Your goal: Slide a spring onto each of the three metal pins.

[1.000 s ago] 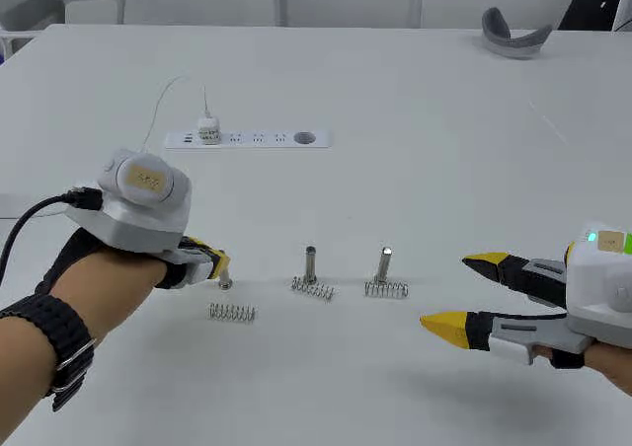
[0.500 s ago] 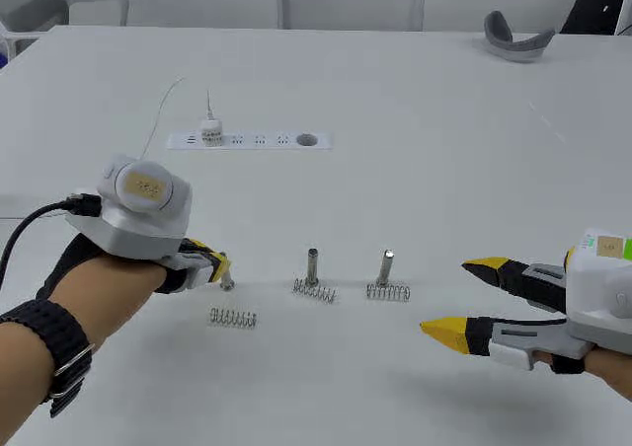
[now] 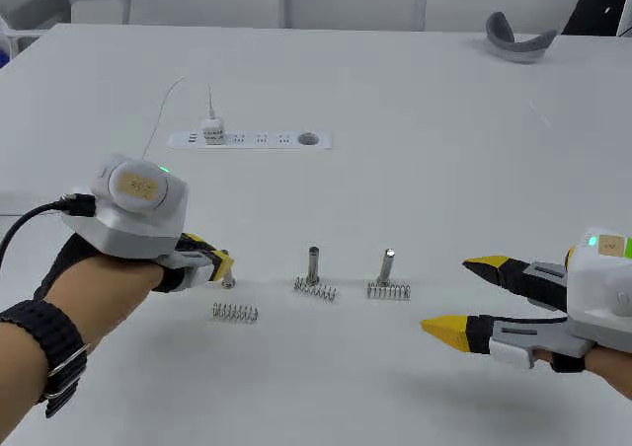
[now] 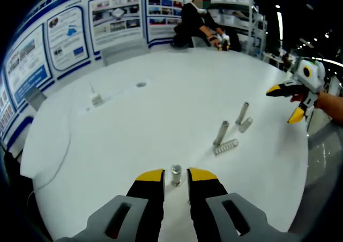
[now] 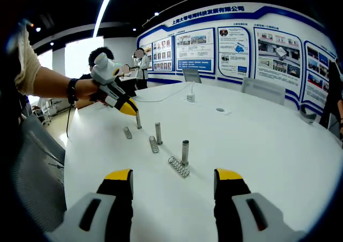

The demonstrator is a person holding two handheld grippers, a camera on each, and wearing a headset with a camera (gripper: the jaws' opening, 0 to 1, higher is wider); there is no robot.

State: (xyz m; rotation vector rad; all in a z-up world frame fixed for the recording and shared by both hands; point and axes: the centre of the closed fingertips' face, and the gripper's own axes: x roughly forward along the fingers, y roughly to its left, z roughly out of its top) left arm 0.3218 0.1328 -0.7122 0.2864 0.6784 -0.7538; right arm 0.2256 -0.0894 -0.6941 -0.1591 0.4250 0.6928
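The left short silver metal pin (image 4: 176, 173) stood upright between the yellow tips of your left gripper (image 3: 219, 265). Its jaws were drawn close on either side of the pin, with a sliver of table showing on each side, so they were narrowly parted rather than clamped. The left coiled wire spring (image 3: 234, 313) lay flat on the table near that pin, on your side of it. The middle silver pin (image 3: 313, 264) and the right silver pin (image 3: 386, 265) stood upright further along the row, with the middle spring (image 3: 314, 289) and the right spring (image 3: 388, 291) each lying at its pin's foot. You held your right gripper (image 3: 462, 292) well apart to the right, jaws spread wide and pointing towards the row. Everything rested on the broad white table (image 3: 425, 160). A white power strip (image 3: 247, 139) with a plugged-in cable lay farther back, and a grey curved object (image 3: 518, 37) sat near the far edge.
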